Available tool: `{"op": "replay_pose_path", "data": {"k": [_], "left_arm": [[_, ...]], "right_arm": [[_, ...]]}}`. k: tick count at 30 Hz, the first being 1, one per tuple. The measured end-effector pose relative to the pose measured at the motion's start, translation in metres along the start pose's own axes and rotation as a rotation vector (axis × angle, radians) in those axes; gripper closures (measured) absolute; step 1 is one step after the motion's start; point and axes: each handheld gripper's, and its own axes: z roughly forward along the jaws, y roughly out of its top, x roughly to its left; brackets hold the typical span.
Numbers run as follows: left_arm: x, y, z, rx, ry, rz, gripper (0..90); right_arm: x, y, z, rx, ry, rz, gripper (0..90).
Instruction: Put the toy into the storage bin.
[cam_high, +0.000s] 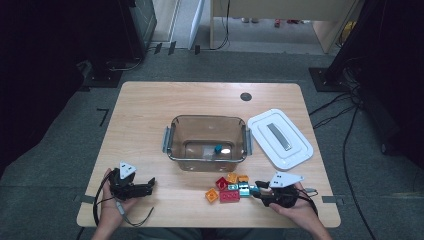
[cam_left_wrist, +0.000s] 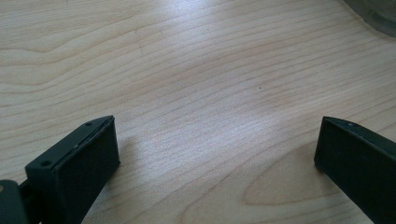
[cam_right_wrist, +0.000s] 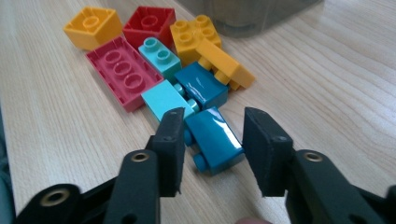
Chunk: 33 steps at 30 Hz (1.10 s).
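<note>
One teal brick (cam_high: 218, 148) already lies in the clear bin (cam_high: 172, 131) at the counter's (cam_high: 150, 110) centre. The pile of bricks (cam_high: 228, 188) waits at 5 o'clock, where the right gripper (cam_right_wrist: 212, 140) straddles a dark teal brick (cam_right_wrist: 215, 137), jaws narrowed, not pressing. The left gripper (cam_left_wrist: 217, 154) rests wide, empty, at 7 o'clock.

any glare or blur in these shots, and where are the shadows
High view: soft and low in detail, a bright glint in the clear tub, dark room edges. Left gripper view: a pale sheen across the table, and a soft shadow beside the near finger. Right gripper view: sharp, with white glare on the dark teal block between the right gripper's jaws.
</note>
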Motion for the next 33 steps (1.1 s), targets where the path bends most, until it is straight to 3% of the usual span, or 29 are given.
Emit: {"op": "replay_pose_path", "data": {"k": [10, 15, 25, 33], "left_arm": [[0.0, 0.0, 0.0, 0.0, 0.0, 0.0, 0.0], [0.0, 0.0, 0.0, 0.0, 0.0, 0.0, 0.0], [0.0, 0.0, 0.0, 0.0, 0.0, 0.0, 0.0], [0.0, 0.0, 0.0, 0.0, 0.0, 0.0, 0.0]], "right_arm": [[0.002, -0.001, 0.003, 0.032, -0.035, -0.004, 66.2], [-0.003, 0.0, 0.0, 0.031, -0.05, 0.031, 66.6], [-0.012, 0.01, -0.014, 0.002, -0.087, 0.079, 66.8], [-0.018, 0.032, -0.035, -0.026, -0.132, 0.091, 66.9]]}}
